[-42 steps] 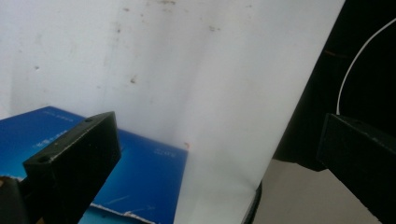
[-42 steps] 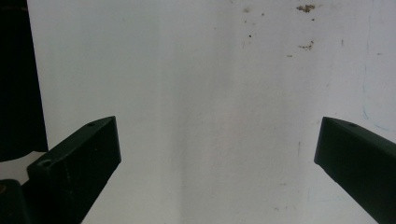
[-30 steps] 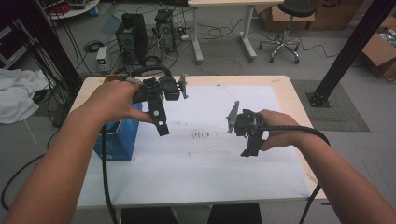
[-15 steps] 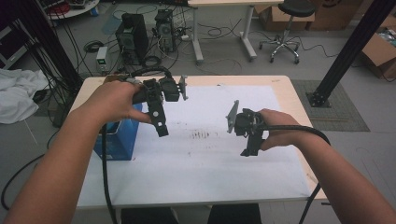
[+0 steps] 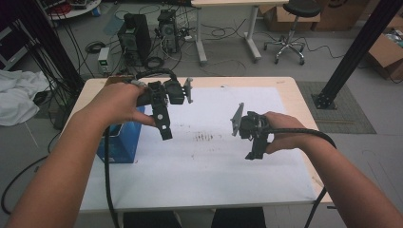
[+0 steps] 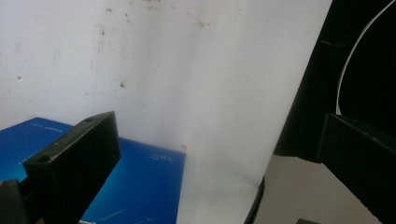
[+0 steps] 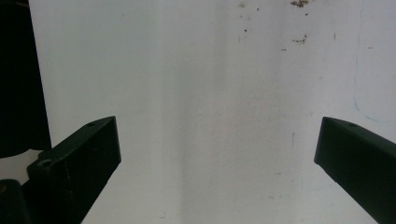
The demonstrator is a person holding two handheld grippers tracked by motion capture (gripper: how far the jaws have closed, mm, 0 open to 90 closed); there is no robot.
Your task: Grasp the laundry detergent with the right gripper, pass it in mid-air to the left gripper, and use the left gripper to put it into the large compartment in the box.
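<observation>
High view: you are holding the left gripper [image 5: 164, 124] above the blue box [image 5: 119, 142] at the table's [image 5: 285, 90] left edge, jaws spread wide and empty. Farther right, the right gripper [image 5: 252, 145] is hovering over the white sheet [image 5: 214, 161], also wide and empty. Lowering the left jaws off-centre risks, likely, nudging that box over the near edge.

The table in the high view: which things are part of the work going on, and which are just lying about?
Part of the work:
left gripper, open
right gripper, open
blue box, nearest the left gripper
white sheet under both

Lying about:
computer towers on the floor
stool
cardboard boxes
</observation>
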